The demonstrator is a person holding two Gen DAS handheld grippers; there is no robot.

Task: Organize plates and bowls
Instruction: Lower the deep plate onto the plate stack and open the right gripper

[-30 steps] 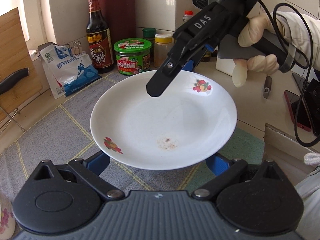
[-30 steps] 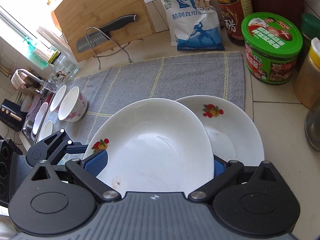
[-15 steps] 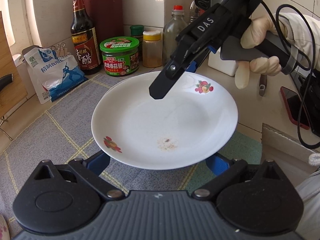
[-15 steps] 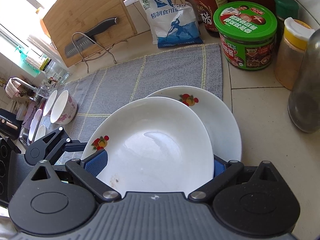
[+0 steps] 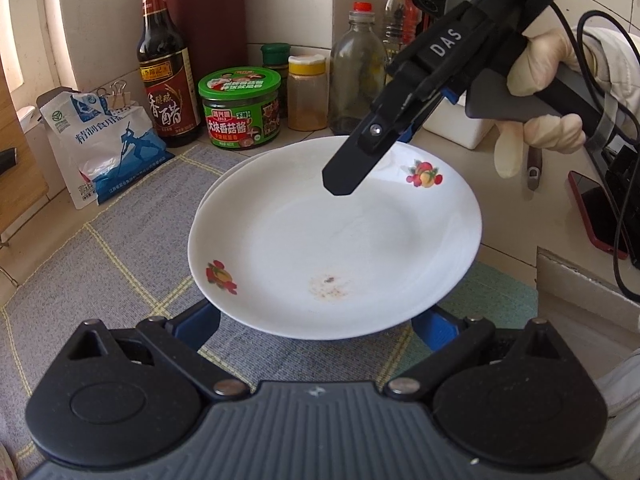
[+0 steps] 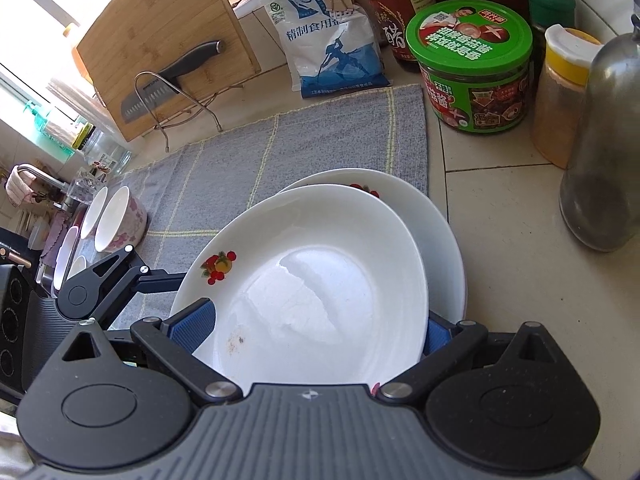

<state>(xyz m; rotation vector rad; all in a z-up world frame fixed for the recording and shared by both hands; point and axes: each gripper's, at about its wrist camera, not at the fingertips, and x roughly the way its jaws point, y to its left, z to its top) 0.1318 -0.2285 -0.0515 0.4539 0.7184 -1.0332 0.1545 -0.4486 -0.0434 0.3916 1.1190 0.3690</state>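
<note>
Right-hand claw (image 6: 312, 330) is clamping the white round ceramic plate with red fruit prints (image 5: 332, 240): one blue pad is lying over the plate's inner face, and the other is sitting behind its underside. From the left wrist camera, one black finger of that claw is reaching in over the far rim, and a gloved hand (image 5: 536, 76) is gripping the handle. The left-hand claw (image 5: 316, 328) is standing wide open, its blue pads (image 5: 196, 330) sitting below the near rim; whether they are touching the plate cannot be told.

The plate is hanging tilted in the air, with a small brown smear showing on its inner face. It is hovering just above a second white fruit-printed plate (image 6: 444, 248), which is lying partly on the grey woven mat with yellow lines (image 6: 320, 148) and partly on the pale tiled countertop (image 6: 500, 220).

Beyond the mat, a green-lidded round jar (image 6: 470, 36) is standing beside a blue-and-white plastic bag (image 6: 332, 52). At the mat's far left edge, a white bowl with pink flowers (image 6: 120, 220) is sitting near the sink.
</note>
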